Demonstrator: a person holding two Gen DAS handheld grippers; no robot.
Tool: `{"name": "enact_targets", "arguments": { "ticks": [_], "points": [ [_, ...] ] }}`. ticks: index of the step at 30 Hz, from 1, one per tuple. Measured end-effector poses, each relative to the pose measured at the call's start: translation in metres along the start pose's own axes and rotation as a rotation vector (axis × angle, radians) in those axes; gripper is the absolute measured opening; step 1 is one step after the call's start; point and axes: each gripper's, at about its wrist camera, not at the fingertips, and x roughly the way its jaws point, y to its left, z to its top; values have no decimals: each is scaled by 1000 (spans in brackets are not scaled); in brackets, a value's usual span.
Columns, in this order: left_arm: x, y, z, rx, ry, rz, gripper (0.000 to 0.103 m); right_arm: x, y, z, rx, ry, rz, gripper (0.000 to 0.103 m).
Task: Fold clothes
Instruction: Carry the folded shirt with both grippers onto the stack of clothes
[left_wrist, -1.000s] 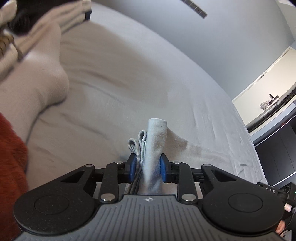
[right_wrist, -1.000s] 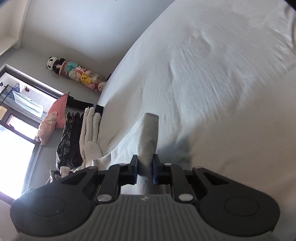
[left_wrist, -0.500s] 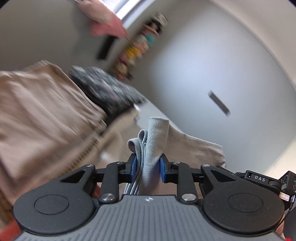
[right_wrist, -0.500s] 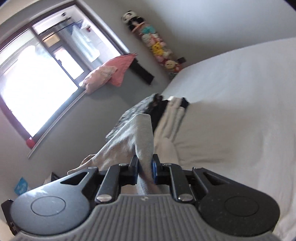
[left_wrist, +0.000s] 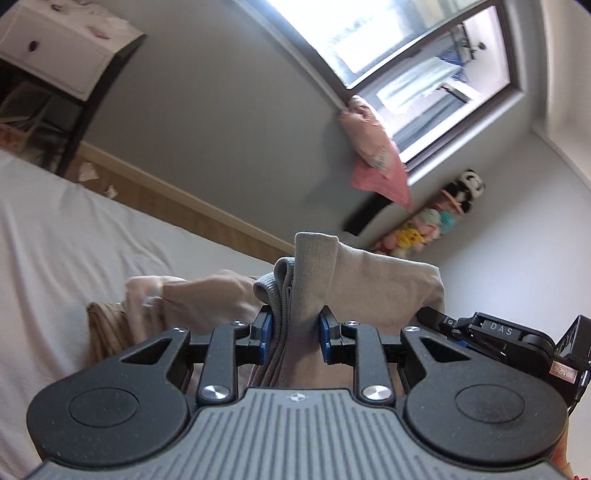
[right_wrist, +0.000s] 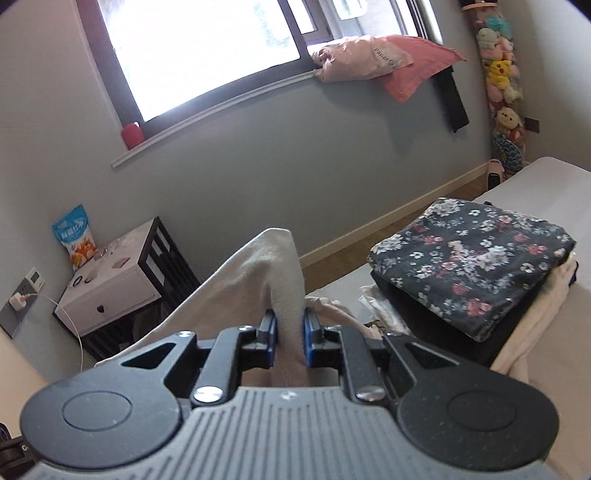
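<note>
My left gripper (left_wrist: 295, 338) is shut on a pinched fold of a grey-beige garment (left_wrist: 384, 288) with a ribbed hem (left_wrist: 277, 295). The cloth stretches right toward the other gripper's body (left_wrist: 498, 336). My right gripper (right_wrist: 289, 341) is shut on another fold of the same garment (right_wrist: 258, 273), which drapes down to the left. Both hold it lifted above the white bed (left_wrist: 55, 229).
A stack of folded clothes topped by a dark floral piece (right_wrist: 469, 262) sits on the bed at the right. Crumpled beige clothes (left_wrist: 155, 306) lie on the bed. A white nightstand (right_wrist: 110, 284) stands by the grey wall, under a window (right_wrist: 207, 48).
Both grippers have lifted and swung up from facing the bed sheet to facing the wall and window, carrying the garment with them. Both grips have stayed shut.
</note>
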Motion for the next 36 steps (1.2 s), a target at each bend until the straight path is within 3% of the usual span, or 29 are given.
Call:
{"name": "enact_targets", "arguments": {
  "ticks": [6, 9, 10, 11, 16, 21, 27, 32, 34, 36],
  "points": [
    [29, 20, 0, -9, 10, 79, 29, 63, -10, -4, 5, 71, 17, 18],
    [27, 29, -5, -2, 19, 95, 29, 75, -16, -8, 27, 62, 4, 35],
    [29, 33, -5, -4, 22, 96, 29, 75, -21, -9, 38, 54, -2, 49],
    [31, 35, -4, -1, 25, 98, 29, 74, -27, -12, 55, 43, -3, 52],
    [39, 43, -3, -3, 38, 97, 29, 56, -66, -37, 169, 9, 3, 60],
    [39, 49, -1, 14, 50, 70, 35, 47, -106, -78, 390, -11, 105, 60],
    [38, 60, 12, 10, 84, 25, 45, 54, -120, -110, 480, -19, 146, 53],
    [40, 72, 17, -33, 111, 7, 47, 47, -112, -115, 486, -64, 176, 24],
    [40, 70, 16, -13, 116, 7, 36, 42, -105, -113, 484, -91, 170, 17],
    [38, 65, 15, 13, 109, 5, 31, 36, -97, -107, 471, -127, 160, 15]
  ]
}}
